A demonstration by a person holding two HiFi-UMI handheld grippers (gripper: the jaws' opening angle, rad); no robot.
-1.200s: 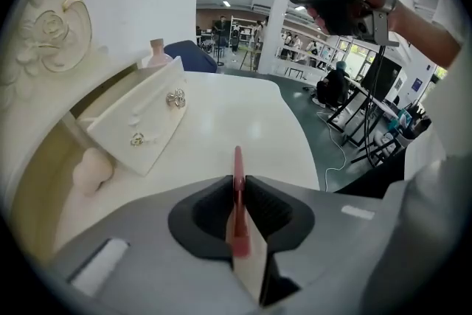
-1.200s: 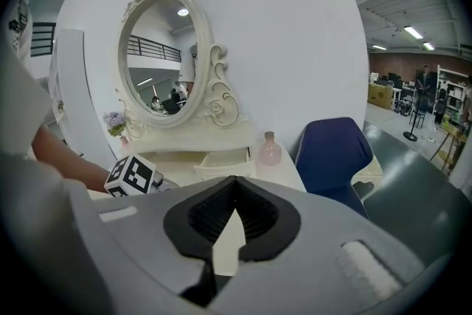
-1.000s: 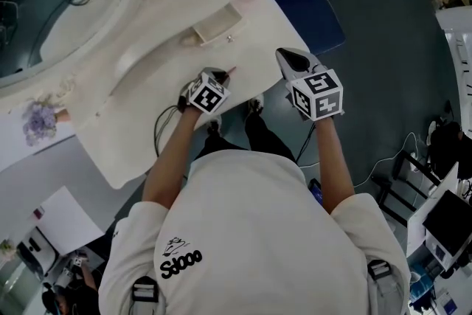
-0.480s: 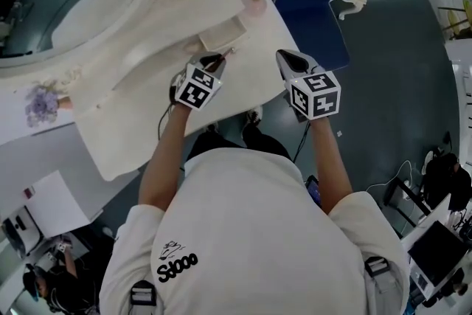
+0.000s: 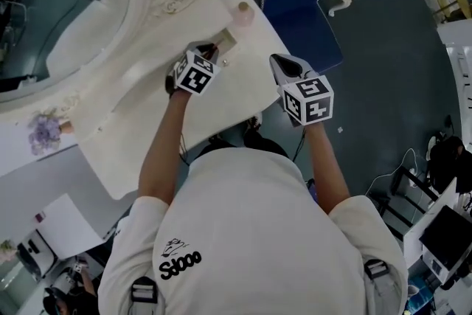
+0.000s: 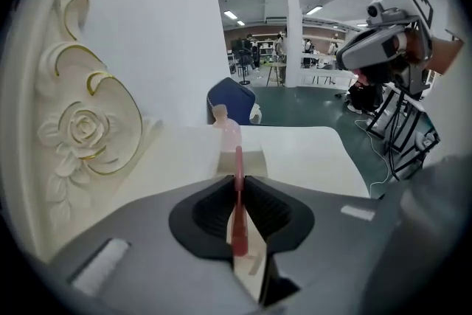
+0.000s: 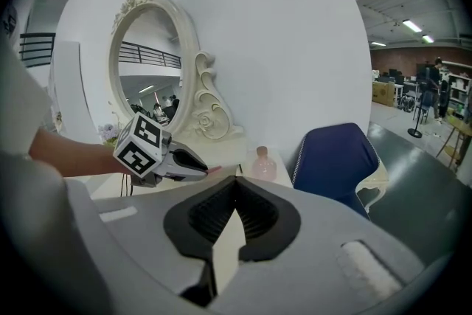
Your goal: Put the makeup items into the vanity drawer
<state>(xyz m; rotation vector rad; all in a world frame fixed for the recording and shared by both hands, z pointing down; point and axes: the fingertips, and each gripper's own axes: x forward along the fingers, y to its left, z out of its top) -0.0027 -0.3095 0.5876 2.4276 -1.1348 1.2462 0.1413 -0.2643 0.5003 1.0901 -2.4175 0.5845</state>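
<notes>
Fingers (image 6: 210, 212) of the left gripper (image 6: 237, 184) are pinched on a thin pink stick (image 6: 237, 226); the stick runs straight out between the pads, tip aimed at the open drawer (image 6: 254, 162). Head view puts the left gripper (image 5: 210, 53) right at the drawer (image 5: 227, 44) in the vanity (image 5: 147, 107); can't tell if the tip is inside the drawer or just above its edge. Right gripper (image 7: 236, 184) has its jaw tips pressed together with nothing between them; it sits near the vanity's front edge (image 5: 282, 66), apart from the left, pointing toward it. Pink bottle (image 5: 243, 11) stands upright on the vanity top just beyond the drawer, near the corner; blue chair (image 5: 302, 4) is past that corner. Oval mirror (image 7: 147, 70) with a carved rose frame is left of the drawer; purple flowers (image 5: 43, 133) at the vanity's far left.
</notes>
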